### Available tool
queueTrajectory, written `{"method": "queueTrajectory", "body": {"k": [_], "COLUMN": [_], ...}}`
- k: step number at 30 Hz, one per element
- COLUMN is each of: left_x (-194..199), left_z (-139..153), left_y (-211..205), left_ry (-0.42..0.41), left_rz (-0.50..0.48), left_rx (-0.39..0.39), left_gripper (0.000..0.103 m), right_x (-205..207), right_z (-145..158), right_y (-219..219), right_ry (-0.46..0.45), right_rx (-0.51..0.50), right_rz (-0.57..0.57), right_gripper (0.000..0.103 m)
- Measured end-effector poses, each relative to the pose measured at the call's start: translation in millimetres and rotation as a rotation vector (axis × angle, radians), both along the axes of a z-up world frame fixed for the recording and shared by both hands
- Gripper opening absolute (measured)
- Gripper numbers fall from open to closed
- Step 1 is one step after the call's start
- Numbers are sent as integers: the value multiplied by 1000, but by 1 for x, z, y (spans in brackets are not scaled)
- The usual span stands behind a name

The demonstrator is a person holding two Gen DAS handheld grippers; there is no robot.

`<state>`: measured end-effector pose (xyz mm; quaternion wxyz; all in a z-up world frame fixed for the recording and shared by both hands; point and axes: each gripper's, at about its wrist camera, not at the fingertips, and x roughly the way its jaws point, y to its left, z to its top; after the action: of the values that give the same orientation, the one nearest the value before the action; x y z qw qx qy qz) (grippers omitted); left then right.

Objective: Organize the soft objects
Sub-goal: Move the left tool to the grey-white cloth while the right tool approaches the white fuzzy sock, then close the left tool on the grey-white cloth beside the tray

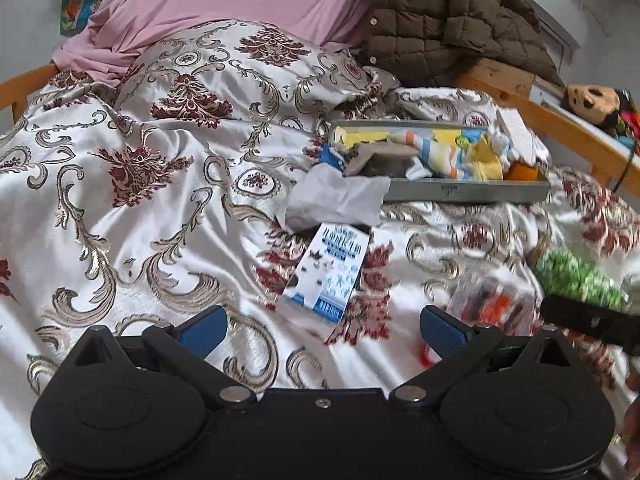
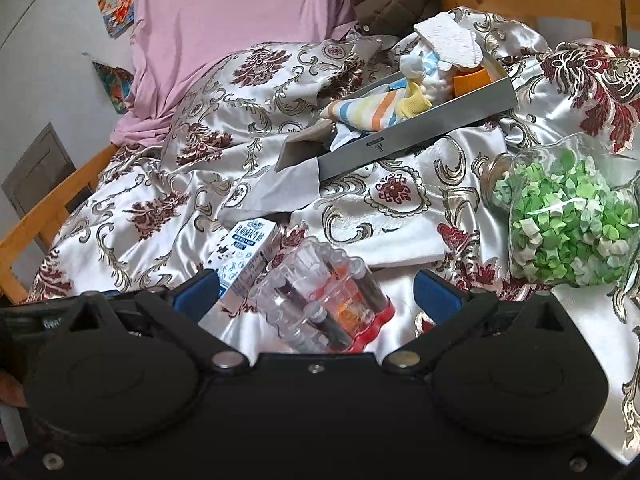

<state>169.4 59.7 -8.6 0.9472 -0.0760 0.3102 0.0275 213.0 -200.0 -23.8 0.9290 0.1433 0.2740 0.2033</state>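
Note:
A grey tray rests on the patterned bedspread and holds soft items: a striped cloth, yellow fabric and a white knitted piece. A pale tissue lies against the tray's near corner. My left gripper hovers open over the bedspread, nothing between its blue pads. My right gripper is open too, with a clear plastic case of small bottles lying between its fingers, untouched as far as I can tell.
A blue-and-white carton lies in front of the tissue. A clear jar of green paper stars sits at the right. Pink sheet, brown quilted jacket and wooden bed rails border the bed.

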Motion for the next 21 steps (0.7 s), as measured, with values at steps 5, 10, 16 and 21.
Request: {"method": "queueTrajectory", "body": {"k": [5,10,16,21], "left_x": [25,58,116,170], "left_z": [11,12,10,10], "left_y": [9,15,7,-9], "left_ry": [-8,25,62,95], "left_rz": [15,32,-13,-91], "left_rx": [-30,-87,-56,28], "left_gripper": [102,102,102,102], "right_x": [15,28,55,87], "right_z": [-1,-5,-8,-8], "right_y": [1,8,2,5], "right_ry": [33,40,108,185], "right_rx": [27,27,57,6], "right_rz": [-37,-58,-117,-153], "right_gripper": [102,102,102,102]}}
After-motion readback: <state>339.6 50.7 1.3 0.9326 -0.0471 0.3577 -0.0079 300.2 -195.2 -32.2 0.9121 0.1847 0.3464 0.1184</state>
